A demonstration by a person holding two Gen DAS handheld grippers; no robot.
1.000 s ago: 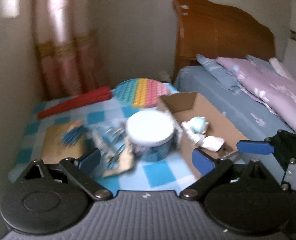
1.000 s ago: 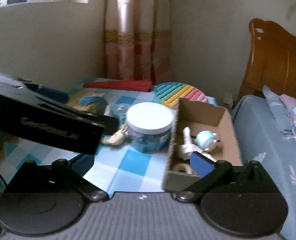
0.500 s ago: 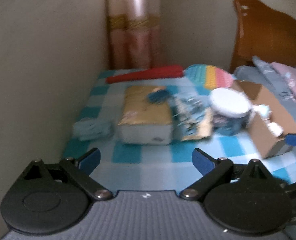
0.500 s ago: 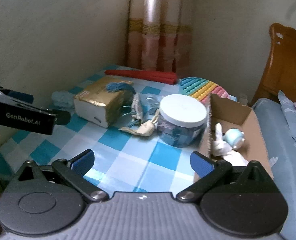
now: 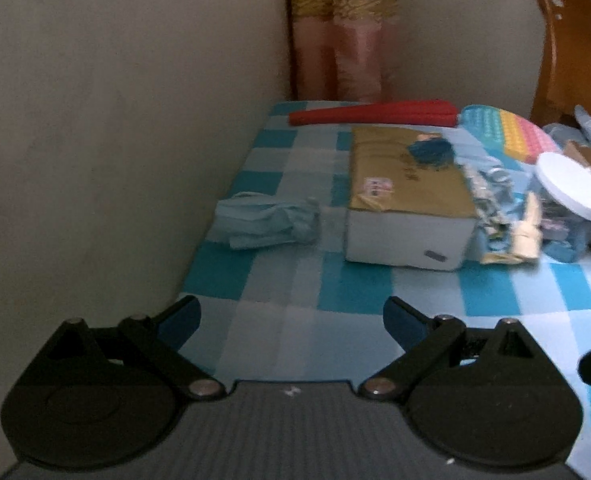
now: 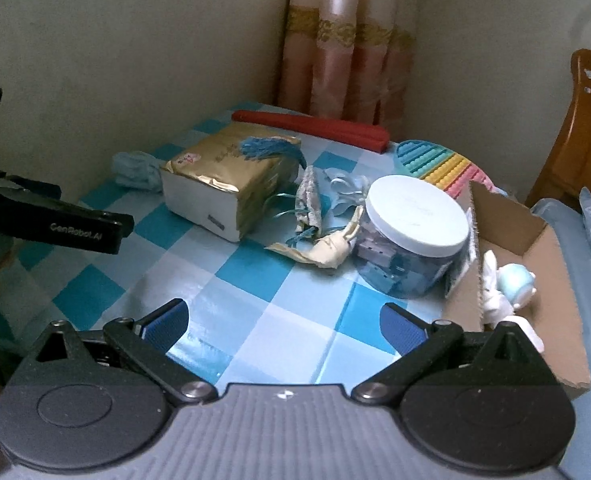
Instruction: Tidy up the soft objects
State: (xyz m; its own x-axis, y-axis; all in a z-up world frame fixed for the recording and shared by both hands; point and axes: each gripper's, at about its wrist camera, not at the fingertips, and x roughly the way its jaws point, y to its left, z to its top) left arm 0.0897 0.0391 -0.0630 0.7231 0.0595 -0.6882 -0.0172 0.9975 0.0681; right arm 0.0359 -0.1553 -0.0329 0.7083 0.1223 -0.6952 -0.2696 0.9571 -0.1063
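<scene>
1. The tablecloth (image 6: pixel 255 276) is checked in bright blue, pale blue and white.
2. A crumpled cloth (image 5: pixel 265 222) near the table's wall edge is pale blue.
3. The packet (image 6: pixel 231 184) has a gold top and white end; a blue tassel (image 6: pixel 269 147) lies on it.
4. A long roll (image 6: pixel 315 125) along the far edge is red.
5. The round bubble mat (image 6: pixel 441 166) runs in stripes of teal, yellow and pink.
6. The jar (image 6: pixel 413 240) is clear blue with a white lid.
7. The box (image 6: pixel 551 256) at the table's right edge is brown cardboard.
8. Both grippers' pads (image 6: pixel 165 322) are dark blue on black arms.
9. The curtain (image 6: pixel 347 40) is pink with a gold band.
</scene>
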